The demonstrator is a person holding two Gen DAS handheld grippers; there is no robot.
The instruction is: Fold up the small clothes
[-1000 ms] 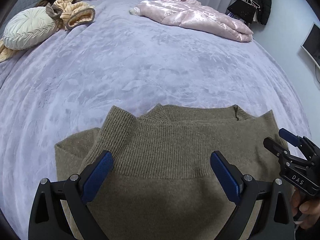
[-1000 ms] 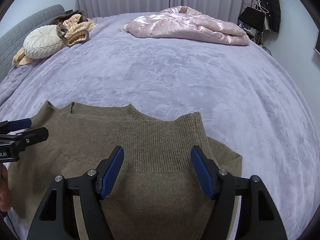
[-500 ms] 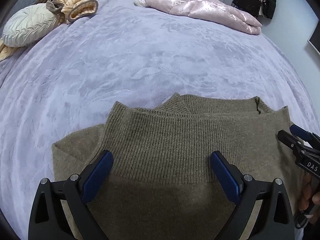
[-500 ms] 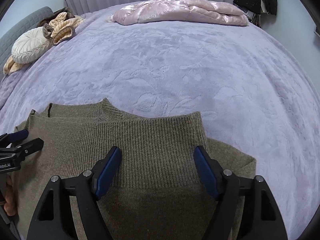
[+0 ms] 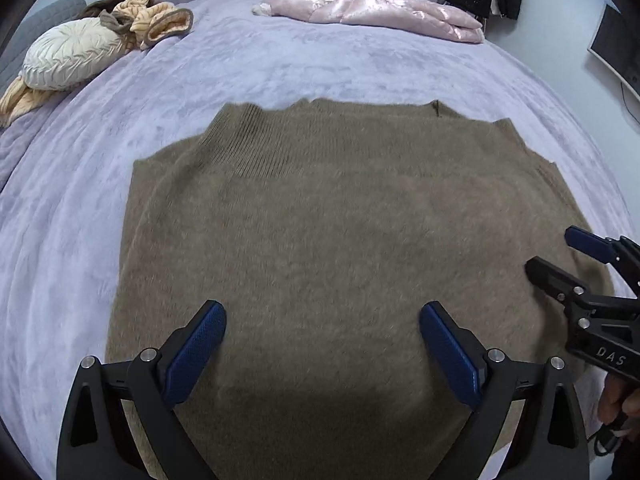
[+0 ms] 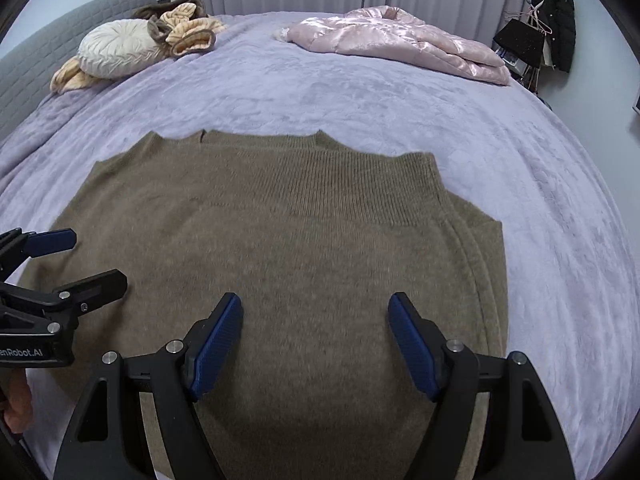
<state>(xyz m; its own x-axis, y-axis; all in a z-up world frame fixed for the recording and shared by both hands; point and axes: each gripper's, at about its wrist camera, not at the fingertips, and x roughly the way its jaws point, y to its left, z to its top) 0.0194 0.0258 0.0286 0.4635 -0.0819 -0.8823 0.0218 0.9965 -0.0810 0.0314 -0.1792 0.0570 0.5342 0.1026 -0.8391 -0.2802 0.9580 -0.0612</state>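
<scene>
Both grippers have drawn back from the ribbed hem; the sweater (image 5: 340, 248) now lies folded flat on the bed (image 5: 320, 64). The left gripper (image 5: 322, 344) and right gripper (image 6: 316, 344) stand apart, empty. This fold appears complete.

On my black plastic right gripper (image 5: 560, 258) I read the white letters "DAS". On my black plastic left gripper (image 6: 86, 260) I read "enRobot.AI", its beginning cut off.
</scene>
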